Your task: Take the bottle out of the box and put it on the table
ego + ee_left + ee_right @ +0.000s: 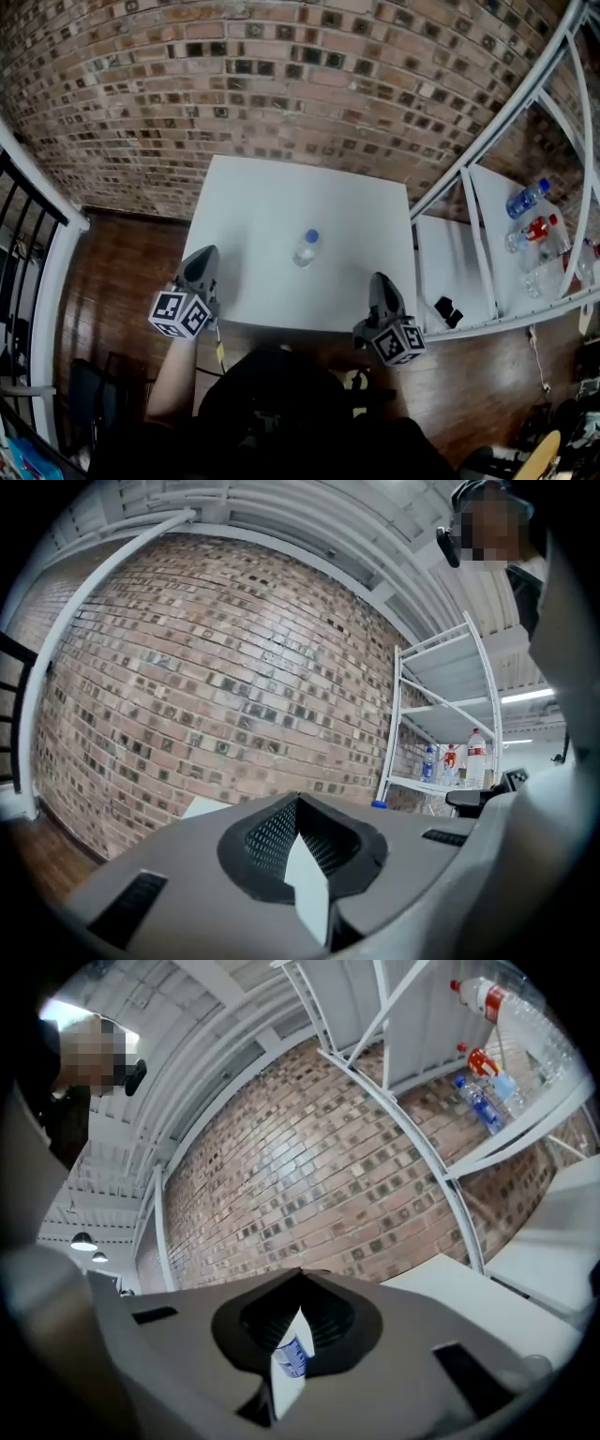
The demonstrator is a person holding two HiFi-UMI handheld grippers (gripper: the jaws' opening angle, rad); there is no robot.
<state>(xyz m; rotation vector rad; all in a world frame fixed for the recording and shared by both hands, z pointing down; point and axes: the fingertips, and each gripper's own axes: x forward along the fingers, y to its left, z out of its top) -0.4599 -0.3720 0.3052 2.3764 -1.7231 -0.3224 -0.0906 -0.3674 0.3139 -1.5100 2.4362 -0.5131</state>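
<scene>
White tabletop (272, 216) holds the water bottle (306, 248); left tongs (206, 255) at 7 o'clock, right tongs (380, 280) at 5, squeezed together, empty. Best to back off gently.

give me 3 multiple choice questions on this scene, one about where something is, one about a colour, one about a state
1. Where is the bottle?
A. on the floor
B. upright near the middle of the white table
C. inside a box

2. What colour is its cap?
A. red
B. green
C. blue

3. How do the left gripper and the right gripper stand?
A. both shut, holding nothing
B. both wide open
C. one clamped on the bottle

Answers:
1 B: the head view shows it standing on the tabletop, apart from both grippers.
2 C: the cap shows blue from above.
3 A: each gripper view shows its jaws together with nothing between the pads.
</scene>
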